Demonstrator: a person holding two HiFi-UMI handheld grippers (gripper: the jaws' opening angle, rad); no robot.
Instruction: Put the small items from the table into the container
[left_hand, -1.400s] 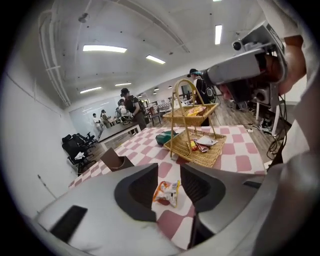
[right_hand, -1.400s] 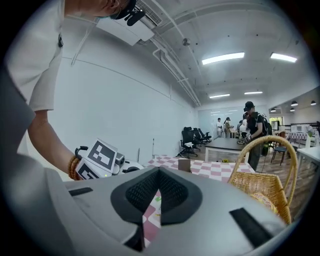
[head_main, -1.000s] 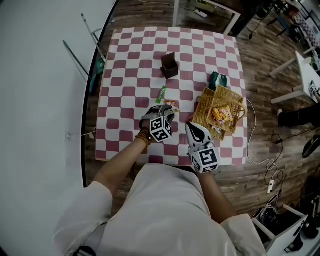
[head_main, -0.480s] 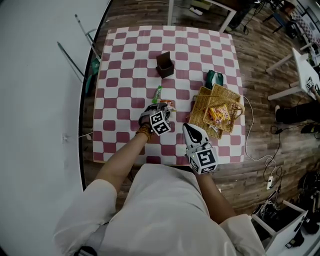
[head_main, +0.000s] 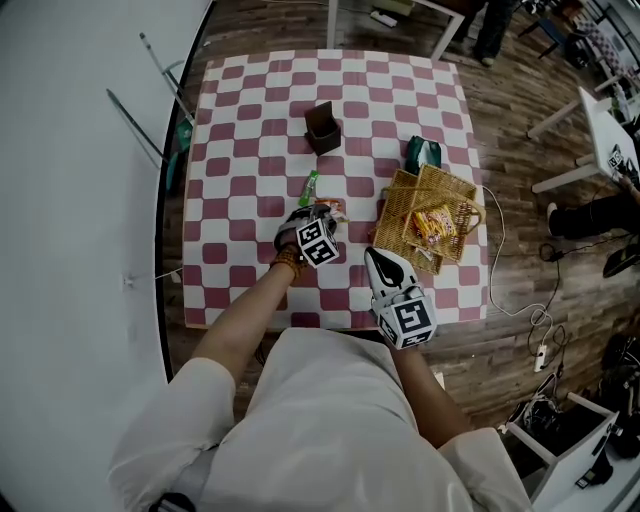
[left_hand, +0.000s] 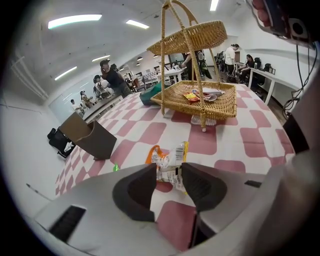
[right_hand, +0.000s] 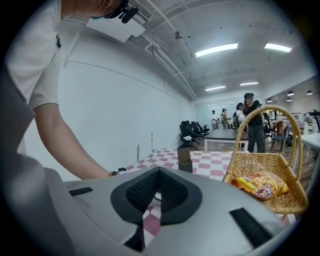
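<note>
1. Grey left tool (left_hand: 169, 176) hangs over the checked desk (head_main: 240, 120), its jaws spread wide and pressing on nothing.
2. Between its tips lies a crumpled orange-and-white snack packet (left_hand: 167, 160). The packet's length seems to run along the tool's line, orange end farthest, midway across the desk and nearer the near edge.
3. Right tool (right_hand: 159, 176) hangs at the near edge, pads pressed together, empty.
4. Wicker basket (left_hand: 202, 106) stands by the right edge, holding packets.

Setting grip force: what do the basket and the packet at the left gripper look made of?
Basket: woven wicker or rattan, matte tan; open weave and twisted handle show it. Packet: likely thin plastic or foil film, glossy, crinkled, printed orange and white with a barcode.
</note>
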